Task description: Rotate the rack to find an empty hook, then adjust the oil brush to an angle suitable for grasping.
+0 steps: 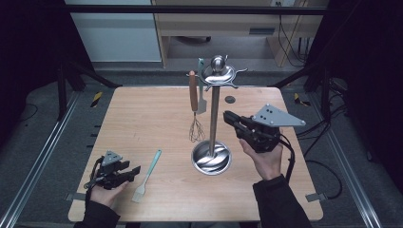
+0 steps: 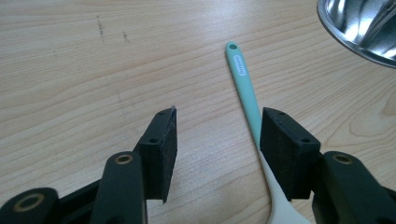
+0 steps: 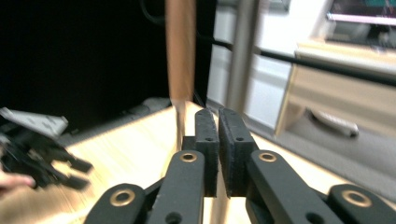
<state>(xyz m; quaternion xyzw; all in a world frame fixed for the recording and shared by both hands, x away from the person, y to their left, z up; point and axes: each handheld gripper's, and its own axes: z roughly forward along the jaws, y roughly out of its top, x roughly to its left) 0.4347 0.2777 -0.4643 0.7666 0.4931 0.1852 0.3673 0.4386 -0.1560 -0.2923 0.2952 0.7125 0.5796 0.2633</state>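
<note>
A light wooden table (image 1: pixel 142 123) sits in a dark rig, seen from above. Near its middle stands a steel utensil stand (image 1: pixel 213 114): a round dished base, a thin upright pole and a hooked crown. From the crown's left side hang a wood-handled whisk (image 1: pixel 194 107) and a metal spatula (image 1: pixel 201 97), both clear of the tabletop.

At the near left corner a person's left hand holds the left gripper (image 2: pixel 215 140) low over the wood, close to the table's near edge. Its jaws stand apart with nothing pressed between them. A teal-handled silicone spatula (image 2: pixel 245 88) lies flat on the table just to its right, its handle passing beside the right-hand jaw and pointing toward the stand's base, white blade nearest the person.

The right gripper (image 1: pixel 228 117) is held above the table just right of the pole, aimed left at it. Its jaws are almost together, a thin gap showing, and empty.

The far left half of the table is bare wood.
</note>
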